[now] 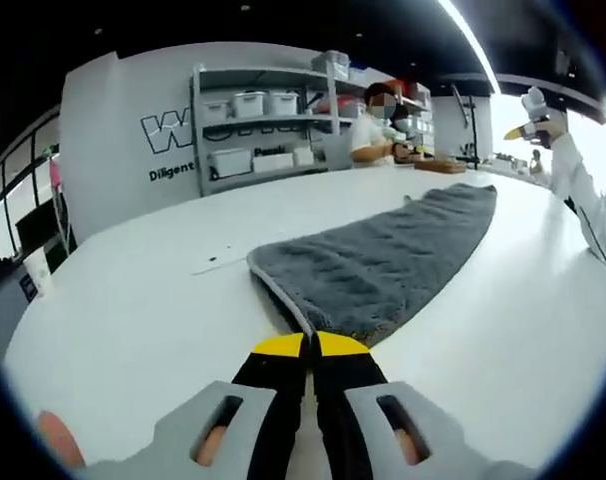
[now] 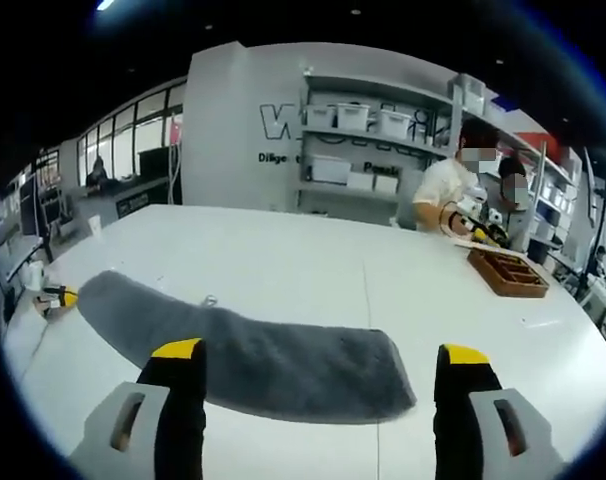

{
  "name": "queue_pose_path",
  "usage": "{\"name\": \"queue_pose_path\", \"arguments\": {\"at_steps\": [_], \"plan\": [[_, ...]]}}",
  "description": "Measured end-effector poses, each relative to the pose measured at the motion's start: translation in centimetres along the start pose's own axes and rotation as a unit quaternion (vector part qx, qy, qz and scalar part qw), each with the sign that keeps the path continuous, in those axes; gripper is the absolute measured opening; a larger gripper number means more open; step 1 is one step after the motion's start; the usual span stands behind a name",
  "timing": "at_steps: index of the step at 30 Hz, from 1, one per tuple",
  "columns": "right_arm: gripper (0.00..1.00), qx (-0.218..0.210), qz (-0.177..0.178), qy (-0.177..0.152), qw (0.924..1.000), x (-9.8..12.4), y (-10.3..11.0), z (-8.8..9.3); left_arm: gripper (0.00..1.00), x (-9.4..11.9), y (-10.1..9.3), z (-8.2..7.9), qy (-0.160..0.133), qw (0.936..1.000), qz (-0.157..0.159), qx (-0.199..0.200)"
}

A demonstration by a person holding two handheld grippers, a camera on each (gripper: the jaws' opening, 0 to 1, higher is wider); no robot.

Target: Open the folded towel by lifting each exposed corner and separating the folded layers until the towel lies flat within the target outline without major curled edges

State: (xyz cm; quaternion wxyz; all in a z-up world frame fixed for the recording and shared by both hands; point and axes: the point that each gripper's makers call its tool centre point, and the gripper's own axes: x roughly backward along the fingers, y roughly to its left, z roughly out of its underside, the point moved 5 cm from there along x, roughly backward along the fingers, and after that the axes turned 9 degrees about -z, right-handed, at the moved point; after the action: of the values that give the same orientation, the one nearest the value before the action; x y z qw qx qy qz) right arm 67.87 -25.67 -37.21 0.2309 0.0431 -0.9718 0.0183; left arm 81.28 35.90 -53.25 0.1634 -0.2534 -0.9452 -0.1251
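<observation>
Towel (image 1: 383, 255) corner between left jaws

White worktops (image 2: 313, 260) front grey shelving (image 2: 368, 150) stacked with bins, a lettered white wall (image 1: 133, 120), ceiling strip light (image 1: 473, 40) and windows (image 2: 123, 150).

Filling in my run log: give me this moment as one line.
left gripper: shut on towel edge | right gripper: open, above towel | towel: folded strip on white table
</observation>
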Motion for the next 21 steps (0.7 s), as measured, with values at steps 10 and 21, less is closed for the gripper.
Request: {"name": "queue_pose_path", "arguments": {"at_steps": [10, 21], "plan": [[0.95, 0.009, -0.008, 0.008, 0.9999, -0.7, 0.4, -0.3, 0.02, 0.8, 1.3, 0.4, 0.008, 0.9989, -0.044, 0.014], [0.96, 0.017, -0.017, 0.018, 0.9996, -1.1, 1.4, 0.2, 0.02, 2.1, 4.1, 1.5, 0.009, 0.9945, -0.084, 0.062]]}}
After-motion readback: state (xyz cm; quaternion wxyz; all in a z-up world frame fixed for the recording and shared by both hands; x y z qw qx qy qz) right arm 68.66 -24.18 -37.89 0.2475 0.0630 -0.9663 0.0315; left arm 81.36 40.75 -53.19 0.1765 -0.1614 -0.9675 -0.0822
